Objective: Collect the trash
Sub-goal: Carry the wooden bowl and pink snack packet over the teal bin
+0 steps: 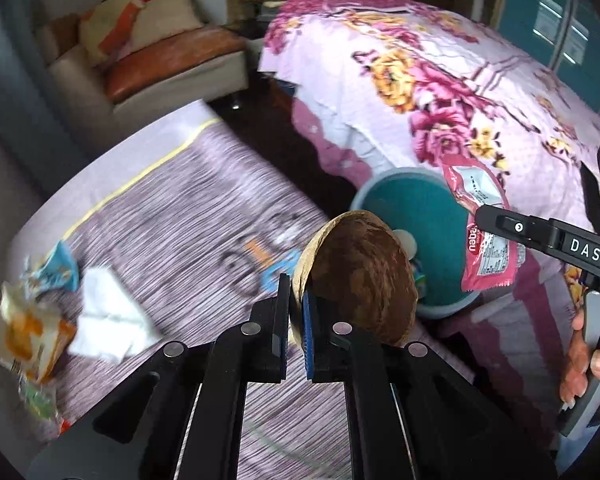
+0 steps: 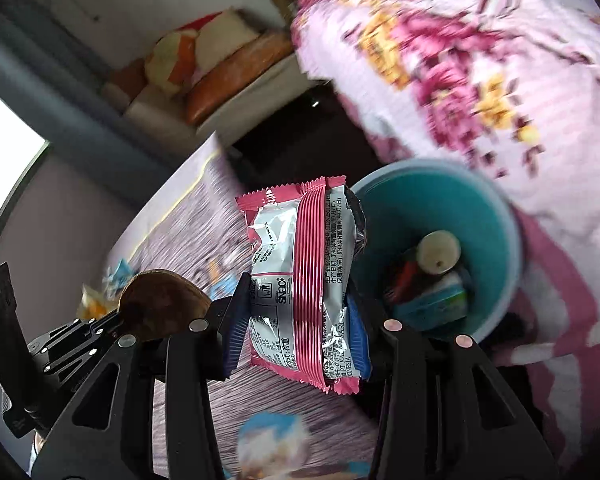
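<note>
The left gripper (image 1: 296,320) is clenching the rim of a brown coconut shell (image 1: 360,276), held just before the teal bin (image 1: 416,216). The right gripper (image 2: 296,316) is grasping a pink snack wrapper (image 2: 304,280), hanging beside the bin's near rim, above the striped mat (image 1: 188,208).

A home bedroom: floral bedspread (image 1: 440,92), cushioned sofa (image 1: 160,68), striped rug (image 1: 188,208).
</note>
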